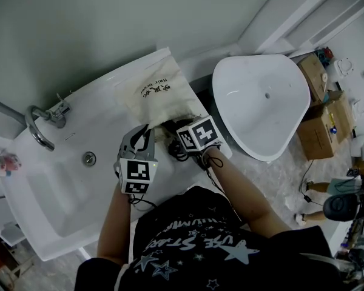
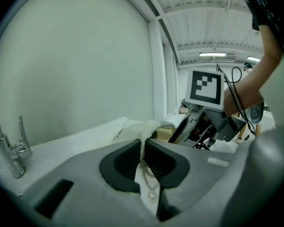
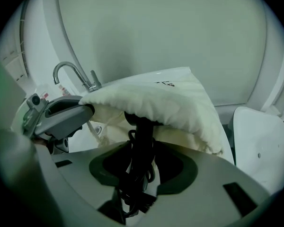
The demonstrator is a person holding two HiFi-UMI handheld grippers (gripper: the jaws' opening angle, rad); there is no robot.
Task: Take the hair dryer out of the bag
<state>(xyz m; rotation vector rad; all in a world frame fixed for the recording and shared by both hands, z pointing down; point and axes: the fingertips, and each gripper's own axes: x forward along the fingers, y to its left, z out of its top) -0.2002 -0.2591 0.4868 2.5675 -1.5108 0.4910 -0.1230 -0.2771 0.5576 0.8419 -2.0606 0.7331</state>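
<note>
One soft cloth bag (image 1: 155, 93), black hair dryer (image 3: 141, 135)

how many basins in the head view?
2. A sink with a tap at the left; a second white basin right of the bag. None looks hidden.

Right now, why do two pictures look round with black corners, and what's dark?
Left gripper view and right gripper view: wide-angle lenses bend straight lines, leaving black corners. Right gripper view: the hair dryer poking from the bag sits in shadow.
</note>
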